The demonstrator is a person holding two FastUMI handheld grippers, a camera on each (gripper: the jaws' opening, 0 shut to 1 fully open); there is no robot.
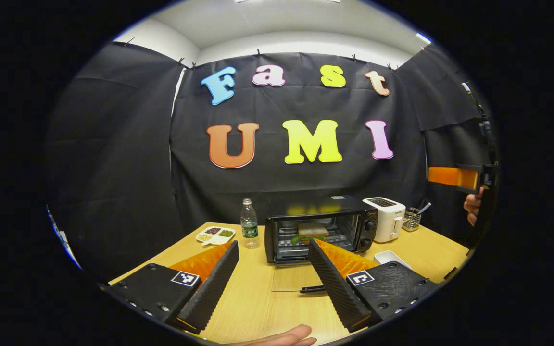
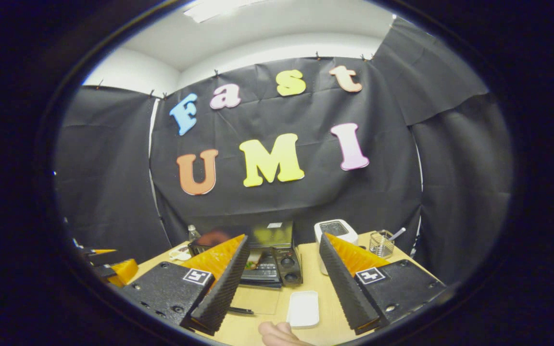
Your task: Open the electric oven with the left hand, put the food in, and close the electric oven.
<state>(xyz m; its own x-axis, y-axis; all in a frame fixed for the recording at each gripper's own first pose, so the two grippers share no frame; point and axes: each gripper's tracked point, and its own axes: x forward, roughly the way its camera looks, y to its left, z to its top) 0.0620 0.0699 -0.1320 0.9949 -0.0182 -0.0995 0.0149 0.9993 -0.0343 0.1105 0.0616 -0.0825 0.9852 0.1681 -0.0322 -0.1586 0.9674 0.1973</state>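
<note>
Two of the three steps look done, to judge from the left gripper view: the electric oven (image 1: 322, 230) stands on the worktop (image 1: 258, 298) with its glass door (image 1: 292, 278) folded down flat toward the camera, and the food, a sandwich (image 1: 311, 231), already lies on the rack inside. The left tongs (image 1: 273, 281) hover released above the worktop, fingers wide apart and grasping nothing, with the door's dark handle (image 1: 313, 289) just ahead of them. A water bottle (image 1: 249, 224) and a small dish of snacks (image 1: 215, 235) sit left of the oven, a white toaster (image 1: 385, 218) and a wire caddy (image 1: 411, 218) to its right. At the far right edge the right tongs (image 1: 452, 177) are raised high. In the right gripper view, the right tongs (image 2: 284, 276) are likewise released and empty, well apart from the oven (image 2: 270, 262), whose door (image 2: 257, 300) lies open. An empty white tray (image 2: 303, 309) rests on the worktop (image 2: 315, 278) below. What is left, I judge, is closing the door.
</note>
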